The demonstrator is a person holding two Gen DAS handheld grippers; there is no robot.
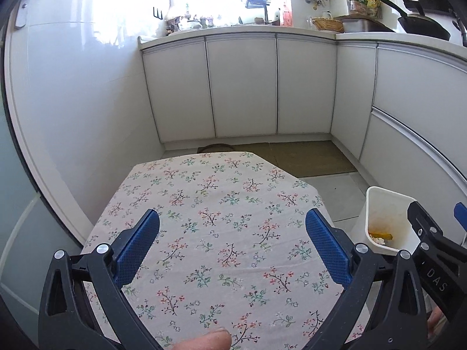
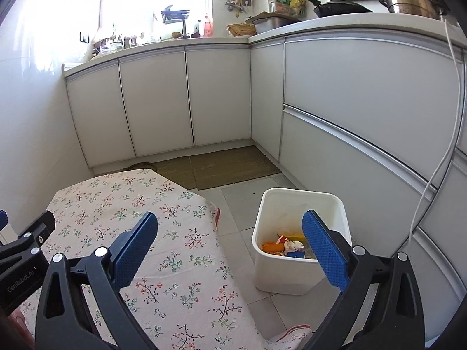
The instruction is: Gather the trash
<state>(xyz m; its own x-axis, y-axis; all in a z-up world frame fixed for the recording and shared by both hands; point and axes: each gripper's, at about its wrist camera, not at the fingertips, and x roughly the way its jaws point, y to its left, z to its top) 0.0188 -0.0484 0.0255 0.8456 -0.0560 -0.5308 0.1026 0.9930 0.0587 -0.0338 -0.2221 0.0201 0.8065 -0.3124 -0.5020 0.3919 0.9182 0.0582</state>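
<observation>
A white plastic bin [image 2: 294,271] stands on the tiled floor to the right of the table; several bits of trash [image 2: 287,246] lie in it, orange, yellow, white and blue. The left wrist view shows the same bin [image 1: 379,201] at the right edge. My left gripper [image 1: 233,223] hangs open over the flowered tablecloth [image 1: 221,204] with nothing between its blue pads. My right gripper [image 2: 230,226] is open too, above the table's right edge and the bin, and holds nothing. No trash shows on the cloth.
White kitchen cabinets [image 2: 219,96] run along the back and right, with a crowded counter [image 2: 335,20] above them. Brown mats [image 2: 230,169] lie on the floor beyond the table. A white cable [image 2: 437,172] hangs down the right cabinets. A fingertip [image 1: 210,341] shows at the bottom.
</observation>
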